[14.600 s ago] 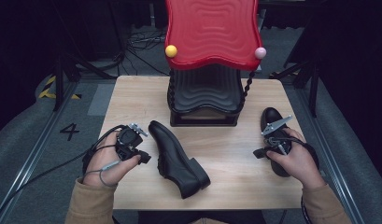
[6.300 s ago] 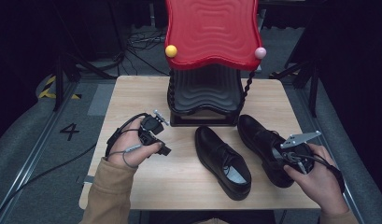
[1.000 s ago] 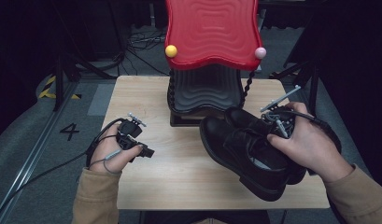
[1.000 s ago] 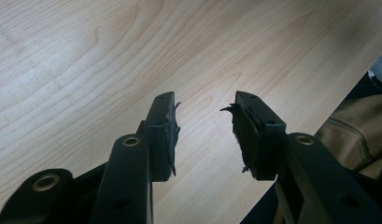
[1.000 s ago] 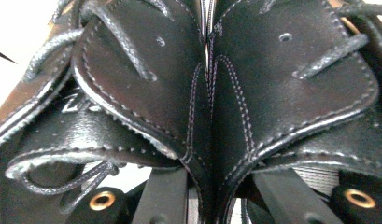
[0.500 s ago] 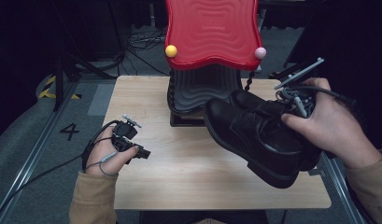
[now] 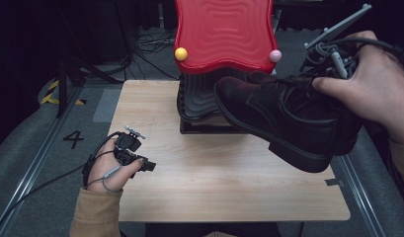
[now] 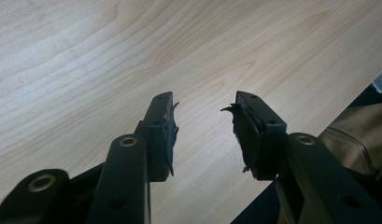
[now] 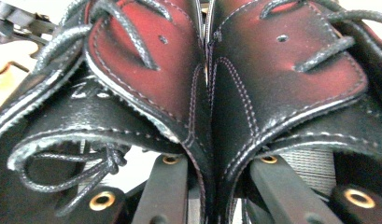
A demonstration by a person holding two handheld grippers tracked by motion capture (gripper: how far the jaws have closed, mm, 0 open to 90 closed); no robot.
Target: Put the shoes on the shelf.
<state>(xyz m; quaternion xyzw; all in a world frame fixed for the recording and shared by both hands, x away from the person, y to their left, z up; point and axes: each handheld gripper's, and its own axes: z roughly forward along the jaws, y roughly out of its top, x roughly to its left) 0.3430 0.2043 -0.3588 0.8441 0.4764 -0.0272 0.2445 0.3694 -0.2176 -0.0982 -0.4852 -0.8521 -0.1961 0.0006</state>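
High view shows the right gripper [image 7: 333, 59], upper right, pinching two black shoes [image 7: 288, 118] by their soft inner edges, a heavy floppy load, while the left gripper [image 8: 205, 135] sits open and empty.

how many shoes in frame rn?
2. Both black shoes are held off the table, pinched together by the right gripper; the far one is mostly hidden behind the near one.

Place: a lab or recording studio — not a home.
Table [image 7: 229, 197]: a small pale wood top stood alone on grey carpet [image 7: 36, 163].
Floor marks: a painted "4" [image 7: 73, 139] and yellow-black tape [image 7: 56, 94] lay beside a floor rail [image 7: 26, 182].
Cables [image 7: 150, 47]: loose leads trailed across the floor behind.
Surroundings: dark — black backdrop all round.
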